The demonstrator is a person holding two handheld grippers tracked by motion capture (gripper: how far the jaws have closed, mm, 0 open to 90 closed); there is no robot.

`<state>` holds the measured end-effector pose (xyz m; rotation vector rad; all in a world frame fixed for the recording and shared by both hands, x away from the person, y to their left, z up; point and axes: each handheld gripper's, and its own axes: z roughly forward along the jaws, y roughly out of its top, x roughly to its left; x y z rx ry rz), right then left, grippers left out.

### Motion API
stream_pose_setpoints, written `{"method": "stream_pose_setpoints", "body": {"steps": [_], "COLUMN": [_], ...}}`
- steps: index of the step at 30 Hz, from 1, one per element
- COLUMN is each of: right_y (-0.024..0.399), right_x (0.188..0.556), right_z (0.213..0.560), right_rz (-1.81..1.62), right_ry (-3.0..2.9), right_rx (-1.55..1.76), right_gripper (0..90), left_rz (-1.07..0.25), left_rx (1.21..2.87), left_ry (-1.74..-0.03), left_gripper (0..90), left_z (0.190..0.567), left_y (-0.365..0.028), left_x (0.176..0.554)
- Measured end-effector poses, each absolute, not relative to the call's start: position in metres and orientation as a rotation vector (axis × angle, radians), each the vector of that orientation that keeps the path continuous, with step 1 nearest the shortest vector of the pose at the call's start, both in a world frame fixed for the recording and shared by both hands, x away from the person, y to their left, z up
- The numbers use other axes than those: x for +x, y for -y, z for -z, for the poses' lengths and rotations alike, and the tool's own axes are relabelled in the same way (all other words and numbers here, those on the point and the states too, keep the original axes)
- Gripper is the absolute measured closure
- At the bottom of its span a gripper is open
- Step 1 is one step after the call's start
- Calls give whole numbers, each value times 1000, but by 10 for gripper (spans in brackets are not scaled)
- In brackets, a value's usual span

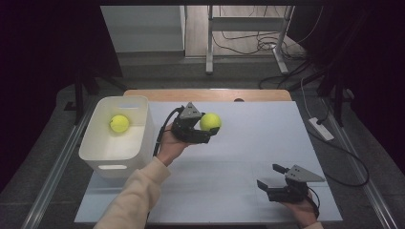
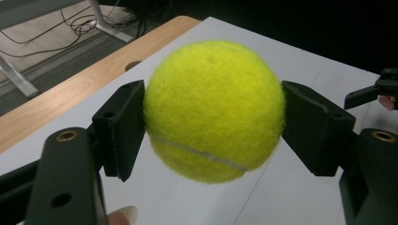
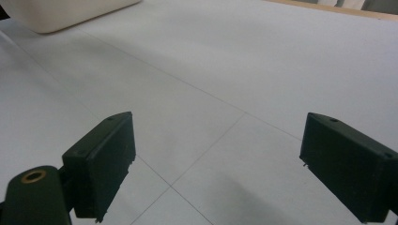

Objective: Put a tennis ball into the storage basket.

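No readable text, label, brand, number or sign appears anywhere, neither on the fuzzy yellow-green tennis ball (image 2: 213,110) nor on the white plastic bin (image 1: 95,155).

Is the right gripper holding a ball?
No, the right gripper stands open over the bare white table, nothing between its jaws.

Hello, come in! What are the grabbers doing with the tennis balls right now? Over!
Left gripper shut on tennis ball, lifted off table. Right gripper open, empty. Second ball in white bin. Path clear.
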<state>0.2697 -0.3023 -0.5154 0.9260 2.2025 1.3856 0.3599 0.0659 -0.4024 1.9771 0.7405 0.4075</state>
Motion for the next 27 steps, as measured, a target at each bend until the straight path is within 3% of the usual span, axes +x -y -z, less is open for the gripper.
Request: {"method": "stream_pose_setpoints", "body": {"steps": [27], "right_y": [301], "right_x": [270], "right_z": [516], "right_rz": [-1385], "right_ry": [-2203], "right_rx": [923], "right_gripper": [103], "left_rz": [-441], "left_rx": [1932], "left_ry": [-779], "left_gripper": [275], "left_z": [399], "left_y": [-97], "left_x": [344]}}
